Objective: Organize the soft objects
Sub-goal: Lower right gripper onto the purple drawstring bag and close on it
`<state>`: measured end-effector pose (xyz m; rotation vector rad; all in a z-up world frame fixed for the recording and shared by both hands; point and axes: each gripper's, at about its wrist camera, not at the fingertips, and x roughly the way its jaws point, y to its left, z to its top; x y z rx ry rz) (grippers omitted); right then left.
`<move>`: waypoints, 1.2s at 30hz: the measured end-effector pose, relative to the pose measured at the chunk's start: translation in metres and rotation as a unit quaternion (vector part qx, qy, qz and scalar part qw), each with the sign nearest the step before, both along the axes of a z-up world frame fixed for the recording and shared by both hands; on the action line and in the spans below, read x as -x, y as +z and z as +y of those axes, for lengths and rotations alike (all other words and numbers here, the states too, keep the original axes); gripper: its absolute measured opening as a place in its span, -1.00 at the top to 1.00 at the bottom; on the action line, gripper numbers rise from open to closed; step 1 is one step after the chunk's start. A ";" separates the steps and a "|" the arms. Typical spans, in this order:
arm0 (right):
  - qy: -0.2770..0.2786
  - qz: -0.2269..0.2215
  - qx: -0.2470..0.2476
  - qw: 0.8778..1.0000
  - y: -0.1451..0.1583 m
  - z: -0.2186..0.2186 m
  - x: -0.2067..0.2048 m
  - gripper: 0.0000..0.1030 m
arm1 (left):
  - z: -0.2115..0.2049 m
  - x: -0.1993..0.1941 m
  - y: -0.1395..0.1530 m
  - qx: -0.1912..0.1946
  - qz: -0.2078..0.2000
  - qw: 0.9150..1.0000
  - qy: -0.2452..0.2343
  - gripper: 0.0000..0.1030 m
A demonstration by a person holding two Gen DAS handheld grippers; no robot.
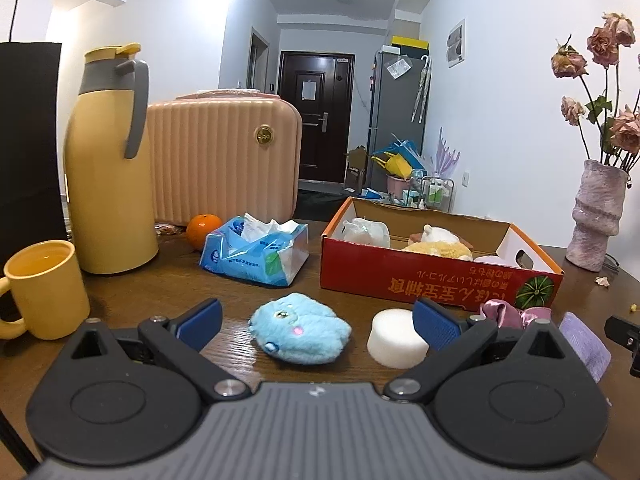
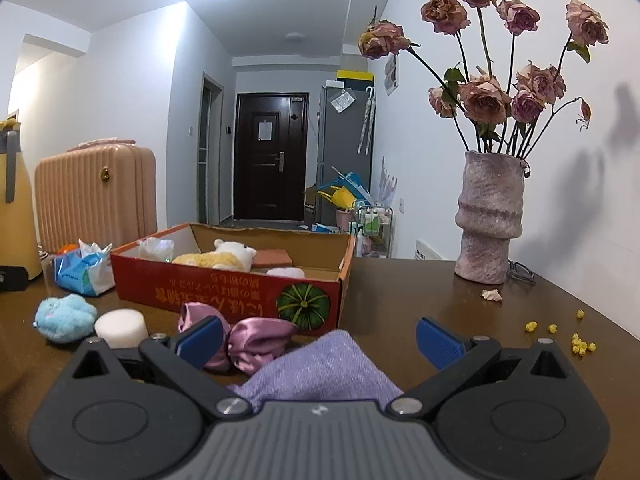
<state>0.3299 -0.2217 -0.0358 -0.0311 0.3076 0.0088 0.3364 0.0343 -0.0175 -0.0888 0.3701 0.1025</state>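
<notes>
A blue plush toy (image 1: 300, 329) lies on the brown table (image 1: 168, 280) between the spread fingers of the left hand-held gripper (image 1: 318, 318), which is open and holds nothing. A white foam cylinder (image 1: 396, 338) stands just beside the toy, near the gripper's right finger. Behind them sits a red cardboard box (image 1: 432, 284) already holding a cream plush animal (image 1: 438, 242) and other soft pieces. The right hand-held gripper (image 2: 320, 338) is open too, its fingers wide apart over a lilac cloth pouch (image 2: 324, 368), with a purple satin bow (image 2: 256, 338) lying against the box front. A pack of tissues (image 1: 256, 250), an orange (image 1: 203, 230), a yellow flask (image 1: 110, 168) and a yellow mug (image 1: 46, 288) stand to the left; a vase of dried roses (image 2: 490, 216) stands to the right.
</notes>
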 end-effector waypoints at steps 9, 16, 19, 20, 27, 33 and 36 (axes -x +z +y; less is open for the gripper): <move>-0.006 0.036 0.006 0.999 -0.010 0.002 -0.006 -1.00 | 0.010 0.007 -0.003 0.007 0.005 1.000 -0.004 -1.00; -0.018 0.082 0.007 0.996 -0.021 0.005 -0.025 -1.00 | 0.015 0.001 -0.008 0.015 0.017 1.000 -0.008 -1.00; -0.025 0.109 0.007 0.994 -0.028 0.007 -0.037 -1.00 | 0.017 -0.002 -0.009 0.014 0.021 1.000 -0.005 -1.00; -0.029 0.119 0.008 0.992 -0.030 0.007 -0.042 -1.00 | 0.018 -0.003 -0.010 0.015 0.023 1.000 -0.003 -1.00; -0.039 0.160 -0.018 0.986 -0.040 0.001 -0.065 -1.00 | 0.022 -0.005 -0.013 0.020 0.032 0.999 0.004 -1.00; -0.018 0.188 -0.075 0.979 -0.047 -0.011 -0.079 -0.87 | 0.021 -0.006 -0.015 0.020 0.037 0.999 0.006 -1.00; -0.004 0.180 -0.074 0.981 -0.046 -0.009 -0.076 -0.42 | 0.021 -0.007 -0.016 0.020 0.039 0.999 0.007 -1.00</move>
